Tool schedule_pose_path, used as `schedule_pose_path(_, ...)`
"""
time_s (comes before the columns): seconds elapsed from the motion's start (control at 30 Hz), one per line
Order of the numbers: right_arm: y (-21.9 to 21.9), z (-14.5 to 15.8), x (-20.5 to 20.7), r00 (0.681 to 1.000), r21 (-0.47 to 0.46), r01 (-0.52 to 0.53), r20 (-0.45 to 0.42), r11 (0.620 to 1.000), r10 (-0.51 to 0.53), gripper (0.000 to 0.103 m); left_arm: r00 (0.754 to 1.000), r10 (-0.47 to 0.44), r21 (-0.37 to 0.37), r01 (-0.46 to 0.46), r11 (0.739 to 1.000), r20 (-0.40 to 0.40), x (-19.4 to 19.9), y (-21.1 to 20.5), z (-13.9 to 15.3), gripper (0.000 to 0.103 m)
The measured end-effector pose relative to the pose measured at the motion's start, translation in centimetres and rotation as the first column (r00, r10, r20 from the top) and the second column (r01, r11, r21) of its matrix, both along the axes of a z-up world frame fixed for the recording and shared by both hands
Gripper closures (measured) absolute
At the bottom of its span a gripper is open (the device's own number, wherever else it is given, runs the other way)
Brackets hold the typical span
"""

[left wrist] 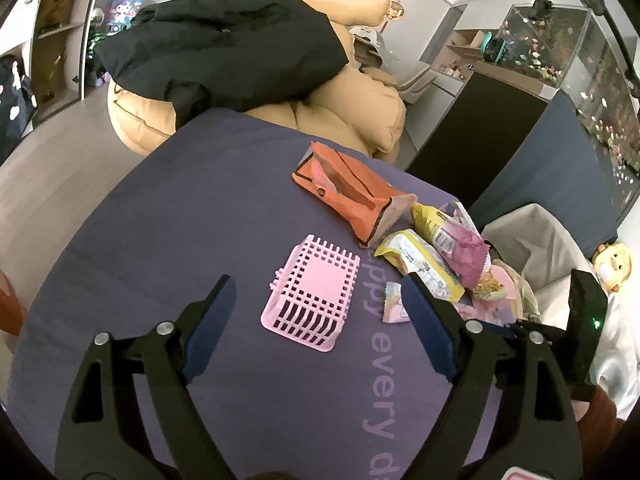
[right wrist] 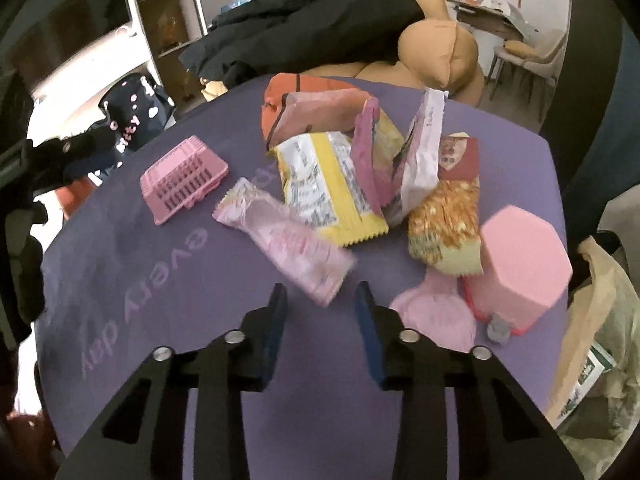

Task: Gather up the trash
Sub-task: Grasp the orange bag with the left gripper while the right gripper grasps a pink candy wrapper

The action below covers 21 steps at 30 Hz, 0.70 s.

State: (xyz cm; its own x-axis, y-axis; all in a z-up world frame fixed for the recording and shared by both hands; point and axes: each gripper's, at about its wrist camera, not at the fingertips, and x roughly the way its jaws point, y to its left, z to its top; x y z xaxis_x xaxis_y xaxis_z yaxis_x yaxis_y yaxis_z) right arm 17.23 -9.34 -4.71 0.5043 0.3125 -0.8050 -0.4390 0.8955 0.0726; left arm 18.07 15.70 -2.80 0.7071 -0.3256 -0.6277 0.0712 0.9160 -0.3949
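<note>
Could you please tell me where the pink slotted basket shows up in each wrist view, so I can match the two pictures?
Left wrist view: the pink basket lies upside down at centre, just ahead of the open left gripper.
Right wrist view: the same basket is at middle left, left of the wrapper pile.
Shared landmark: the "every day" lettering on the purple mat, beside the basket in both.

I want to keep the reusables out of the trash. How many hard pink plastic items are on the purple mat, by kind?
Pink slatted plastic basket, upside down: 1
Pink hexagonal plastic box: 1
Flat round pink plastic piece: 1
Total: 3
</note>
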Motion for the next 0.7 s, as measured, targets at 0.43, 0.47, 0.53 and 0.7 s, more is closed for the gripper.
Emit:
schedule_pose_path(0.43, -3.1, 0.5, -3.2, 1.0, 0.02, 0.028, -0.011, 0.999, -0.028, 0.093, 0.999, -0.031, -0.013, 0.031, 0.999, 0.006, 0.8, -1.8, 0.2, 0.023)
schedule_pose_path(0.47, -3.4, 0.5, -3.4, 0.999, 0.026, 0.033, -0.009, 0.999, -0.033, 0.093, 0.999, -0.034, -0.018, 0.034, 0.999, 0.011, 1.1, -2.1, 0.4, 0.023)
schedule_pose_path(0.53, -3.9, 0.4, -3.5, 0.999, 0.035, 0.042, -0.003, 0.998, -0.042, 0.093, 0.999, -0.036, -0.031, 0.036, 0.999, 0.01, 2.5, -2.7, 0.8, 0.023)
schedule_pose_path(0.7, -3.9, 0.3, -3.5, 0.995, -0.021, 0.081, 0.054, 0.997, -0.079, 0.087, 0.999, -0.01, -0.029, 0.009, 1.0, -0.042, 8.4, -4.7, 1.4, 0.023)
